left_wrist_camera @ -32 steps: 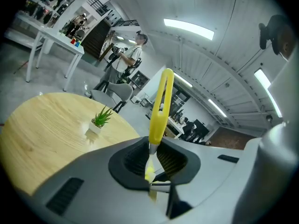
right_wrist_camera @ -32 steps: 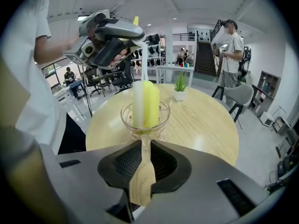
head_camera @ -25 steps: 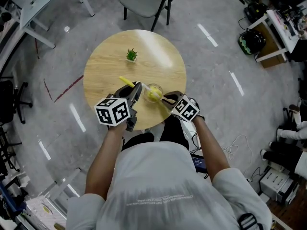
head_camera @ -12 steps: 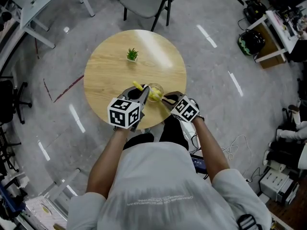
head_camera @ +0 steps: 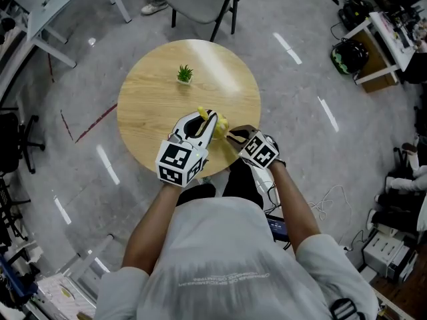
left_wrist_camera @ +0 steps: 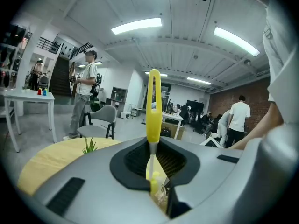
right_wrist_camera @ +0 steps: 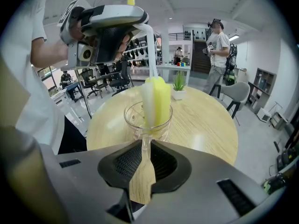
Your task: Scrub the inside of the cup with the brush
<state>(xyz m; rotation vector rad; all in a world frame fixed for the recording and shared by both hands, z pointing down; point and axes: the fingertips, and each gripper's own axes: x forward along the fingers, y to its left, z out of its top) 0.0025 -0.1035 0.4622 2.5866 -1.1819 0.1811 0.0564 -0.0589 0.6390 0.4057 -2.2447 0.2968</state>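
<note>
Moved: left gripper [head_camera: 202,124] has shifted right and rolled, brush [left_wrist_camera: 153,107] handle now upright rather than slanting left; jaws clamped on the brush stem, yellow head down inside cup [right_wrist_camera: 147,119]. Cup near front edge of round table [head_camera: 150,95], right gripper [head_camera: 231,136] jaws closed on its handle; largely hidden under left gripper in head view; potted plant [head_camera: 183,76] well apart at far side; chair [head_camera: 200,2] beyond.
</note>
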